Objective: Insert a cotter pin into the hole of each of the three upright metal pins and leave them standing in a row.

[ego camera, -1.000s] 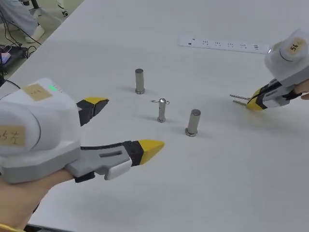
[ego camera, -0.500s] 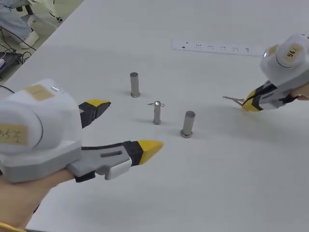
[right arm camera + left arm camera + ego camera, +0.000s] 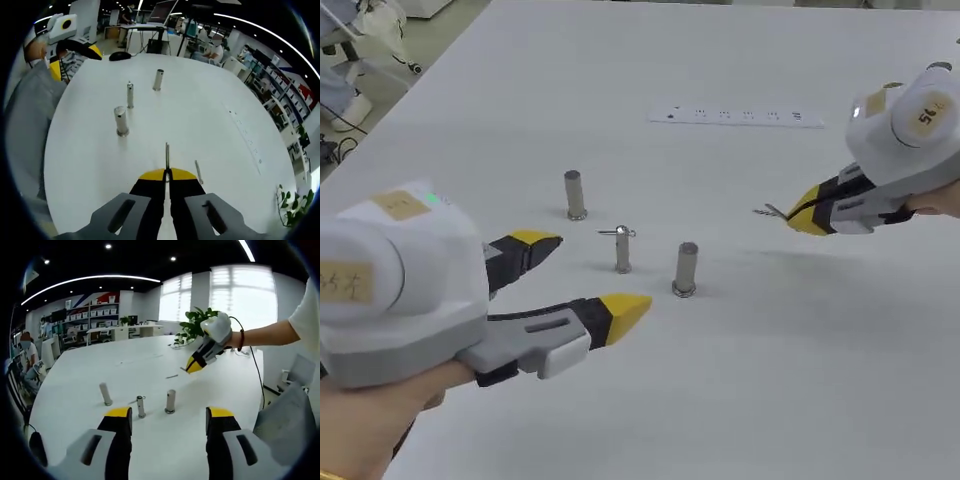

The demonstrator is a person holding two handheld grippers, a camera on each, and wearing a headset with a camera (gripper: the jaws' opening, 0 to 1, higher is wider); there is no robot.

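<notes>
Head view: my right claw [image 3: 798, 218] is pinched on a cotter pin [image 3: 770, 212], well right of the near post [image 3: 685, 269]. The middle post [image 3: 623, 250] already carries one.

Left gripper view: the left claw [image 3: 169, 415] is spread and empty, with the posts ahead between its jaws.

Right gripper view: the near post stands ahead-left of the pin tip. I judge the second insertion is in hand. The next move calls for aligning the tip with the post's hole, which I cannot make out.

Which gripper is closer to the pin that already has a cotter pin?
Left. The left gripper is open just before that metal pin; the right gripper holds a cotter pin farther off.
</notes>
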